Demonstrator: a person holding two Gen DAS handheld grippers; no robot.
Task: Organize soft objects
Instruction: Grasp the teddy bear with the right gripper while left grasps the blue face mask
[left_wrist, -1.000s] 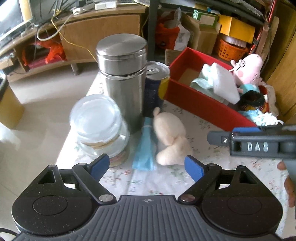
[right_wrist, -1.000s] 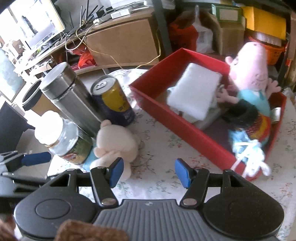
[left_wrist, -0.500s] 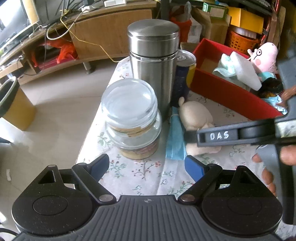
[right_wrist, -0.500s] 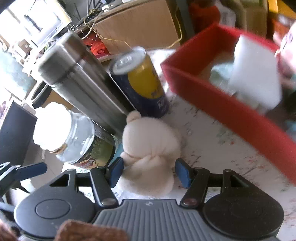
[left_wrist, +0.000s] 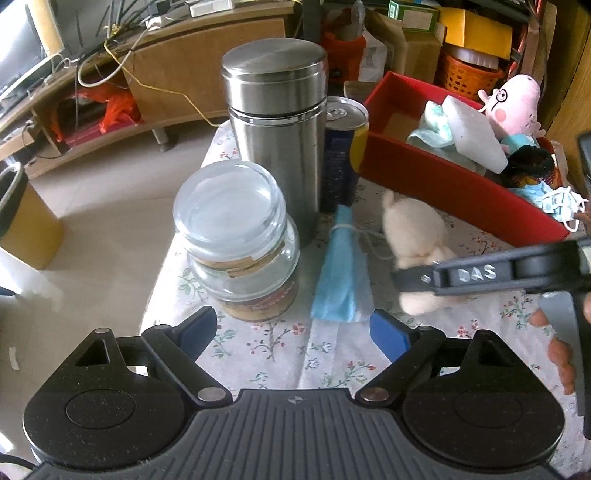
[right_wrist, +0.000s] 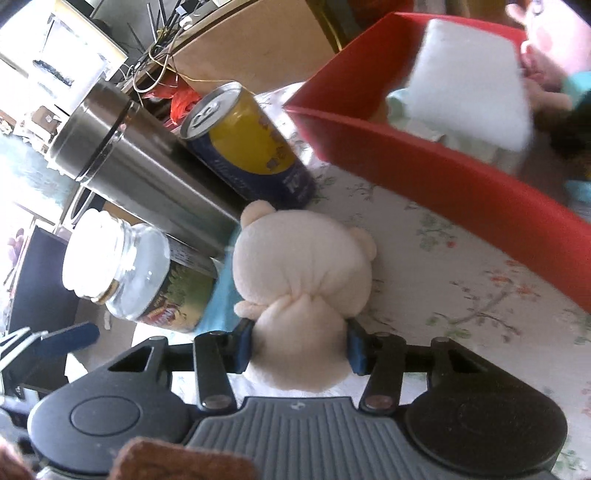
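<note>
Table (left_wrist: 258, 354), floral-print cloth cover.

Item 1: small cream plush toy with rounded ears (right_wrist: 306, 291), lying on the cloth between the blue-and-yellow drink can (right_wrist: 251, 147) and the red open cardboard box (right_wrist: 461, 192), outside the box. The right gripper (right_wrist: 300, 349) is closing on its lower body; both blue pads press into the plush, which bulges between them.

Item 2: folded light-blue face mask (left_wrist: 341, 269), flat on the cloth, just beside the plush toy and in front of the can.

Item 3: tall brushed-steel flask with lid (left_wrist: 277, 136), upright, touching the can.

Item 4: clear glass jar with glass lid and paper label (left_wrist: 240, 240), upright, in front of the flask.

Item 5: red box contents: white foam block (left_wrist: 472, 133), pink pig plush (left_wrist: 515, 105), pale blue cloth items.

Left gripper (left_wrist: 295, 332): released, fingers spread wide, nothing between them, hovering near the jar and mask.
</note>
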